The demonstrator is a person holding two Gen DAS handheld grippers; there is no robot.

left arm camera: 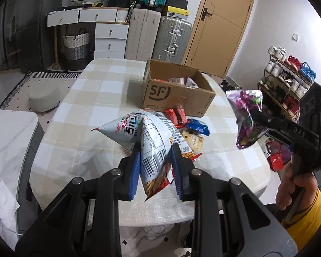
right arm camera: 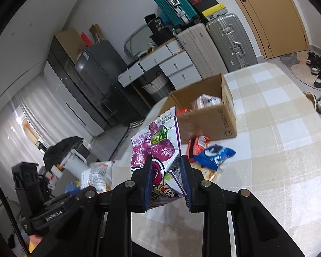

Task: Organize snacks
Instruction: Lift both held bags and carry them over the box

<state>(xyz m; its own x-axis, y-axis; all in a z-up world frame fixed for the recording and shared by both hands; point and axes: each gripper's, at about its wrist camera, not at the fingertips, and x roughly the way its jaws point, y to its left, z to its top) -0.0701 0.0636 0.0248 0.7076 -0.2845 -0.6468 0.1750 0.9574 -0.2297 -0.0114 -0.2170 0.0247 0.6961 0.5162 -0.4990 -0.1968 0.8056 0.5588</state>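
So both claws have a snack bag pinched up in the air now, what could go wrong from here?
The left gripper pinches the white chip bag only near its lower end, so the puffy pack could slip out or swing.

The right gripper squeezes the purple snack bag across its middle; too hard a squeeze might crush what is inside.

The cardboard box already holds packs, and loose snacks lie in front of it, so a low approach could knock them.

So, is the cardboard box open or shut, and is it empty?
Open, not empty. The cardboard box has its flaps up, and snack packets show inside it.
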